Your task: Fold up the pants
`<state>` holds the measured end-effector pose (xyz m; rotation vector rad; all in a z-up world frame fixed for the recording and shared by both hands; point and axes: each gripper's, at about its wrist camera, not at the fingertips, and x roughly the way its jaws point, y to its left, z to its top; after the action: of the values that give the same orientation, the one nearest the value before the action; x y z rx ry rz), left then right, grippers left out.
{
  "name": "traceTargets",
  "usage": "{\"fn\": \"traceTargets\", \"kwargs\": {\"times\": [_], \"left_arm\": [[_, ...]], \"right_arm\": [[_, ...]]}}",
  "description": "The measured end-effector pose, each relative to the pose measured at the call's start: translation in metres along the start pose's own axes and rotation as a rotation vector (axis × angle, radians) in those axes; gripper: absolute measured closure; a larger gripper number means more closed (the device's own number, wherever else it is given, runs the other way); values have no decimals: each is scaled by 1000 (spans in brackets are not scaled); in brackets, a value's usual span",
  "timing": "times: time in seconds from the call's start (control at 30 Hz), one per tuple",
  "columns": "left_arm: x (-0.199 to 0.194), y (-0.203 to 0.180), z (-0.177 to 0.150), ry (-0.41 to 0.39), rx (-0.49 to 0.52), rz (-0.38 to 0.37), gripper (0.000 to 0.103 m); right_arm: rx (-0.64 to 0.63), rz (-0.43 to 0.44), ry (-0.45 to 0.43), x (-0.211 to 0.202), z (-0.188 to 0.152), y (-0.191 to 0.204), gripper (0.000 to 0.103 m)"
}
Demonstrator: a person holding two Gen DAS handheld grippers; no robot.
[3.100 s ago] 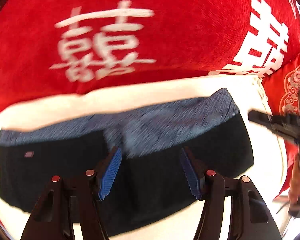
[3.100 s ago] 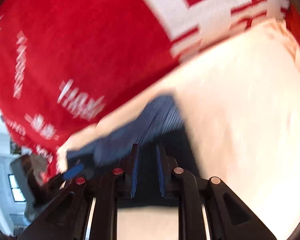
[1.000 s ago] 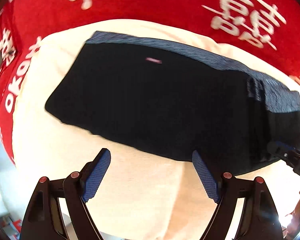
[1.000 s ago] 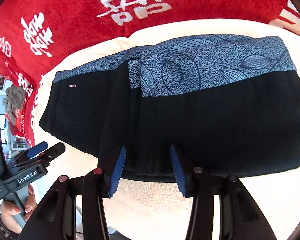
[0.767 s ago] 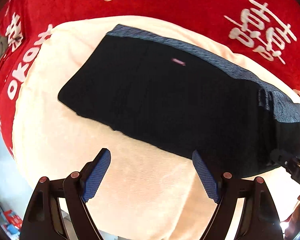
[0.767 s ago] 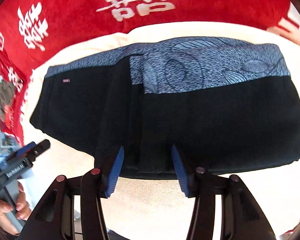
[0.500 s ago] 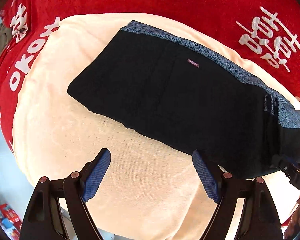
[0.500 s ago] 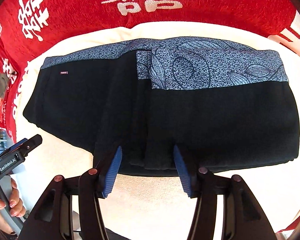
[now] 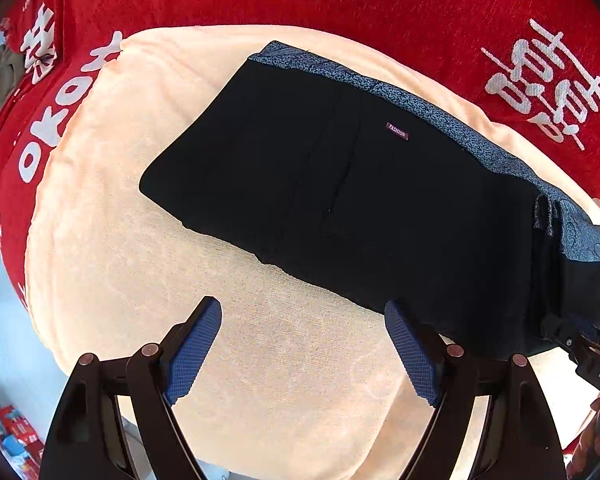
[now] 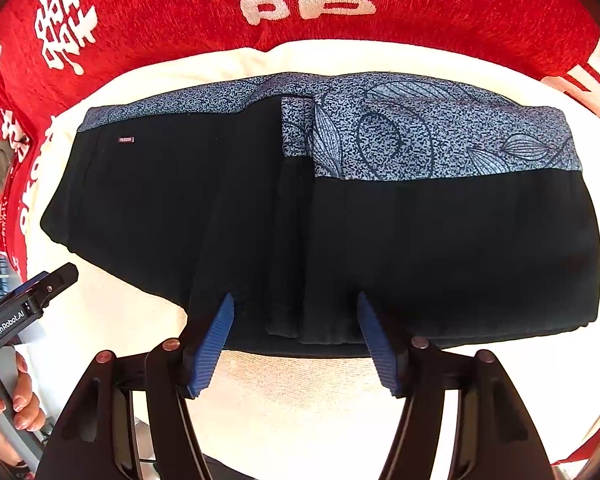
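Note:
The folded black pants [image 9: 360, 200] with a blue patterned waistband [image 10: 440, 136] lie flat on a cream blanket [image 9: 260, 360]. My left gripper [image 9: 300, 312] hangs open over bare cream cloth, just off the pants' near edge, with nothing between its pads. In the right wrist view my right gripper [image 10: 295, 304] hovers over the near edge of the pants [image 10: 380, 220], where a folded layer ends. Its jaws are opening; the fabric lies beneath them, and the pads do not press on it. The left gripper's tip [image 10: 56, 276] shows at the left, held by a hand [image 10: 4, 408].
A red blanket [image 9: 340, 8] with white characters surrounds the cream blanket on the far side and the left. The right gripper's tip [image 9: 572, 336] enters the left wrist view at the right edge. Beyond the blanket's left edge lies floor with small boxes [image 9: 16, 432].
The right gripper's jaws have widened over the pants' near edge. The left gripper has slid leftward off the pants to the cream blanket, jaws unchanged.

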<state>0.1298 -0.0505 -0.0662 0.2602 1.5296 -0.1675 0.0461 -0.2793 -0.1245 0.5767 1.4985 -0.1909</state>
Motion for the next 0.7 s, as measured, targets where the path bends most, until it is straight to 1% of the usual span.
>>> {"fn": "traceTargets", "kwargs": {"times": [0.5,0.7], "left_arm": [[4,3,5,10,-11,-7,18],[6,7,8,12,-20,-13,18]], "right_arm": [[-6,-15,4,0,0,2,32],[-37,-42,-21,-9,-3,14,32]]}}
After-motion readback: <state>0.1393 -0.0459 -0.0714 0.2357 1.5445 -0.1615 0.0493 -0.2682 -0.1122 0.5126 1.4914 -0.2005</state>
